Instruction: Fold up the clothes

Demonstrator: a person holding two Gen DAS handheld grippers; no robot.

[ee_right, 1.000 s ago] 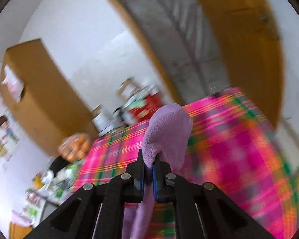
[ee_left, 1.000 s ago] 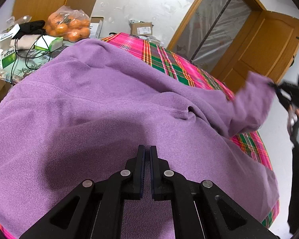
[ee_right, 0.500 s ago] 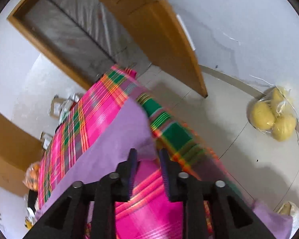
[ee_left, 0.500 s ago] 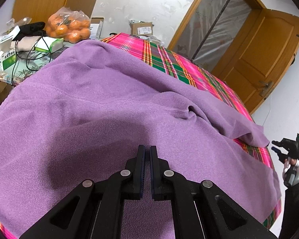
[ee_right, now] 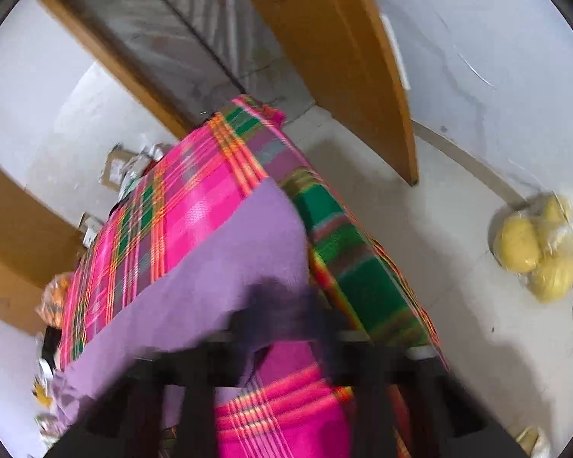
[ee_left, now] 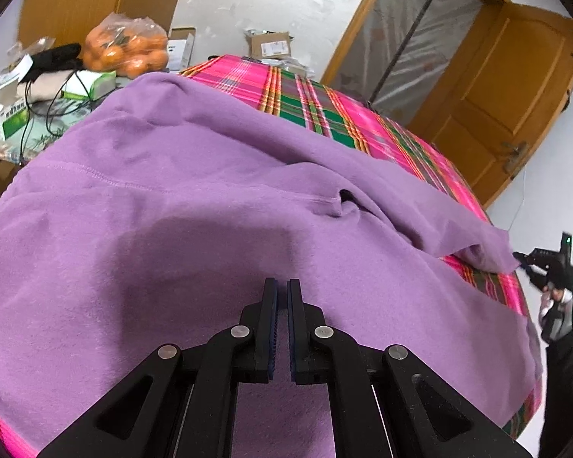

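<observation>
Plaid-covered table [ee_left: 301, 103] by the wooden door [ee_left: 512, 87]; purple sweatshirt [ee_left: 195, 206] spread across it.
We see bagged oranges [ee_left: 128, 49] beyond; left gripper [ee_left: 281, 297] nearly pressed together, pinching nothing, over fabric; right gripper [ee_right: 282, 309] blurred, grip unclear, at the sleeve.

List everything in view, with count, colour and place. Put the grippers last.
purple garment: one, purple, spread over the plaid cloth
plaid cloth: one, pink and green, under the garment
bag of oranges: one, orange, far left beyond the garment
cardboard box: one, brown, far end by the wall
wooden door: one, brown, right side
bag of yellow fruit: one, yellow, on the floor
left gripper: black, nearly closed, empty, above the garment
right gripper: black, at the sleeve end; blurred, state unclear
</observation>
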